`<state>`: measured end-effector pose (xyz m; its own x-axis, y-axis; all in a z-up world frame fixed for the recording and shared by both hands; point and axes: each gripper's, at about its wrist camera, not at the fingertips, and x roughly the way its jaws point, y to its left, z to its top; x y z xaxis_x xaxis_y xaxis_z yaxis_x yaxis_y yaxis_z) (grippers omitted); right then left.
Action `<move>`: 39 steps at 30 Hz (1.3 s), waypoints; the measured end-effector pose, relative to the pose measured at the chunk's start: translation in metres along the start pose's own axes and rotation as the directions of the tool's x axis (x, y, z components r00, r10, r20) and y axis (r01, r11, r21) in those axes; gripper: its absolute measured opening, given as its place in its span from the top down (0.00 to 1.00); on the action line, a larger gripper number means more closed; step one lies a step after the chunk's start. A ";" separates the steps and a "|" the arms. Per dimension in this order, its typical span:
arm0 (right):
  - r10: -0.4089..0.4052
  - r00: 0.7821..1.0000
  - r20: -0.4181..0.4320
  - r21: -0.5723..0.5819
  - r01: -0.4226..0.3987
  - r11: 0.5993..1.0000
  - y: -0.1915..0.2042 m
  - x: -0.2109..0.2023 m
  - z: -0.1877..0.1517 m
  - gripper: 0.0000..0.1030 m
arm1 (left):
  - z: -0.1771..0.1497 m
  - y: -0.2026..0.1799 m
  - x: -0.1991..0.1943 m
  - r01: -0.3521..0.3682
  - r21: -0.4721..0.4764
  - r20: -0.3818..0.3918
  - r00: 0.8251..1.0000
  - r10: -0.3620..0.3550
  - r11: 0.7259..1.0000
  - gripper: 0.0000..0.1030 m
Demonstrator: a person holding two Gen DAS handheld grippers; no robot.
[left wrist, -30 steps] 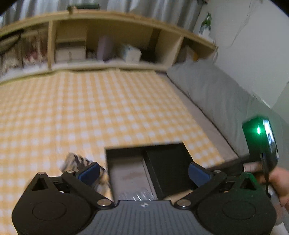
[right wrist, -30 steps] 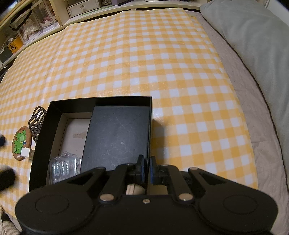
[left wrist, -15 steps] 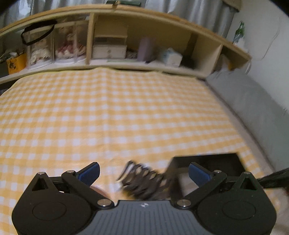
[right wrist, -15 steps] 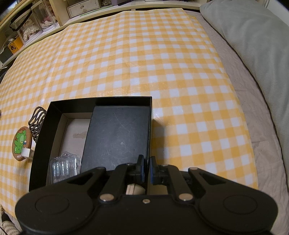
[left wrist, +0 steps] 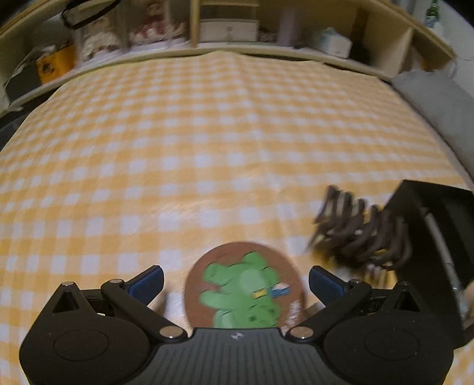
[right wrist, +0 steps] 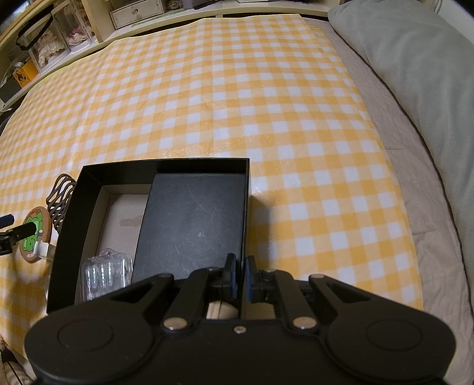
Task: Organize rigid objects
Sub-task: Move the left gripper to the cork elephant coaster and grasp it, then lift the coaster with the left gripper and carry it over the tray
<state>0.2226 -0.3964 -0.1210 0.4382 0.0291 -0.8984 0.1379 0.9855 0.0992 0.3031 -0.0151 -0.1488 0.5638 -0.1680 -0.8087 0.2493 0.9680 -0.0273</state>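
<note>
Left gripper: jaws wide apart, straddling the round frog coaster on the checked cloth; contact unclear through blur. Coaster lies just left of the black box, beside a dark wavy hair claw. Right gripper: jaws together, seemingly pinching the box's near wall.

Glossy yellow-checked cloth, matt black cardboard box, clear plastic case, wooden shelf
</note>
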 end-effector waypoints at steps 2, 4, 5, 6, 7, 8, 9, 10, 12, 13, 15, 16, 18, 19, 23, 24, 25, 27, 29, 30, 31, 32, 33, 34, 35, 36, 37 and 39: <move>0.000 1.000 0.000 0.001 0.000 1.000 0.000 0.000 0.000 0.92 | -0.005 0.005 0.005 -0.017 -0.020 -0.020 1.000 0.016 1.000 0.01; -0.001 1.000 0.000 0.001 0.001 1.000 0.000 0.000 0.000 0.92 | -0.012 0.006 0.010 -0.011 -0.011 -0.052 0.999 0.010 1.000 0.01; -0.001 1.000 0.000 0.000 0.001 1.000 0.000 0.000 0.000 0.92 | -0.015 0.002 0.011 -0.015 0.014 -0.046 0.999 0.016 1.000 0.00; -0.001 1.000 0.000 0.000 0.001 1.000 0.000 0.000 0.000 0.92 | -0.016 -0.001 0.010 -0.011 0.041 -0.041 0.999 0.012 0.999 0.00; 0.000 1.000 0.000 0.000 0.000 1.000 0.000 0.000 0.000 0.92 | -0.016 -0.004 0.010 -0.002 0.052 -0.047 0.999 0.004 0.999 0.00; 0.000 1.000 0.000 0.001 0.000 1.000 0.000 0.000 0.000 0.92 | -0.017 -0.007 0.010 0.007 0.057 -0.051 0.999 -0.004 0.998 0.00; 0.000 1.000 0.000 0.000 0.000 1.000 0.001 0.000 0.000 0.92 | -0.018 -0.011 0.010 0.019 0.065 -0.057 0.998 -0.016 0.998 0.00; -0.001 1.000 0.000 0.000 0.001 1.000 0.000 0.000 0.000 0.92 | -0.018 -0.015 0.010 0.026 0.080 -0.059 0.998 -0.022 0.996 0.00; -0.001 1.000 0.000 -0.001 0.001 1.000 0.001 0.000 0.000 0.92 | -0.021 -0.025 0.010 0.021 0.121 -0.064 0.998 -0.013 0.992 0.00; -0.001 1.000 0.000 0.000 0.001 1.000 0.001 0.000 0.000 0.92 | -0.022 -0.027 0.010 0.025 0.127 -0.060 0.998 -0.017 0.992 0.00; -0.001 1.000 0.000 0.000 0.001 1.000 0.001 0.000 0.000 0.92 | -0.019 -0.028 0.011 0.025 0.119 -0.061 0.998 -0.018 0.993 0.00; -0.001 1.000 0.000 0.000 0.001 1.000 0.001 0.000 0.000 0.92 | -0.019 -0.029 0.010 0.023 0.120 -0.060 0.998 -0.016 0.992 0.00; -0.002 1.000 0.000 0.000 0.002 1.000 0.001 0.000 0.000 0.92 | -0.019 -0.030 0.011 0.025 0.119 -0.058 0.998 -0.018 0.993 0.00; -0.002 1.000 0.000 0.000 0.002 1.000 0.001 0.000 0.000 0.92 | -0.019 -0.029 0.010 0.023 0.111 -0.055 0.998 -0.017 0.994 0.00; -0.001 1.000 0.000 -0.001 0.001 1.000 0.001 0.000 0.000 0.92 | -0.015 -0.032 0.020 0.022 0.094 -0.052 0.999 -0.017 0.995 0.00; -0.002 1.000 0.000 0.000 0.002 1.000 0.002 0.000 0.000 0.92 | -0.013 -0.031 0.022 0.022 0.093 -0.050 0.999 -0.018 0.995 0.00; -0.002 1.000 0.000 0.000 0.002 1.000 0.002 0.000 0.000 0.92 | -0.013 -0.031 0.023 0.023 0.095 -0.049 0.999 -0.019 0.995 0.00; -0.002 1.000 0.000 -0.001 0.002 1.000 0.002 0.000 0.000 0.92 | -0.013 -0.032 0.023 0.026 0.099 -0.051 0.998 -0.021 0.995 0.00; -0.002 1.000 0.000 0.001 0.002 1.000 0.002 0.000 0.000 0.92 | -0.013 -0.032 0.024 0.025 0.114 -0.054 0.998 -0.019 0.993 0.01; -0.002 1.000 0.001 0.001 0.002 1.000 0.002 0.000 0.000 0.92 | -0.012 -0.032 0.024 0.014 0.116 -0.054 0.999 -0.008 0.993 0.04; -0.002 1.000 0.001 0.001 0.002 1.000 0.002 0.000 0.000 0.92 | -0.012 -0.034 0.024 0.002 0.126 -0.052 0.999 0.004 0.992 0.04; -0.002 1.000 0.001 0.001 0.002 1.000 0.002 0.000 0.000 0.92 | -0.012 -0.033 0.023 -0.001 0.131 -0.051 0.999 0.008 0.991 0.04; -0.002 1.000 0.000 0.000 0.002 1.000 0.003 0.000 0.000 0.92 | -0.012 -0.034 0.023 -0.001 0.130 -0.050 0.999 0.008 0.991 0.04; -0.003 1.000 0.000 0.000 0.003 1.000 0.003 0.000 0.000 0.92 | -0.011 -0.033 0.021 -0.002 0.124 -0.049 0.999 0.008 0.992 0.04; -0.003 1.000 0.000 0.000 0.003 1.000 0.003 0.000 0.000 0.92 | -0.010 -0.032 0.020 -0.004 0.114 -0.048 0.999 0.010 0.993 0.04; -0.002 1.000 0.000 0.000 0.002 1.000 0.003 0.000 0.000 0.92 | -0.008 -0.030 0.020 -0.009 0.101 -0.047 0.999 0.014 0.995 0.04; -0.002 1.000 0.000 0.001 0.002 1.000 0.003 0.000 0.000 0.92 | -0.008 -0.026 0.017 -0.012 0.085 -0.043 0.999 0.016 0.996 0.04; -0.002 1.000 0.000 0.000 0.002 1.000 0.003 0.000 0.000 0.92 | -0.005 -0.018 0.012 -0.010 0.040 -0.029 1.000 0.011 0.999 0.04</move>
<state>0.2233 -0.3934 -0.1209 0.4384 0.0268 -0.8984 0.1389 0.9855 0.0972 0.3018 -0.0334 -0.1604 0.5433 -0.1514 -0.8258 0.2745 0.9616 0.0044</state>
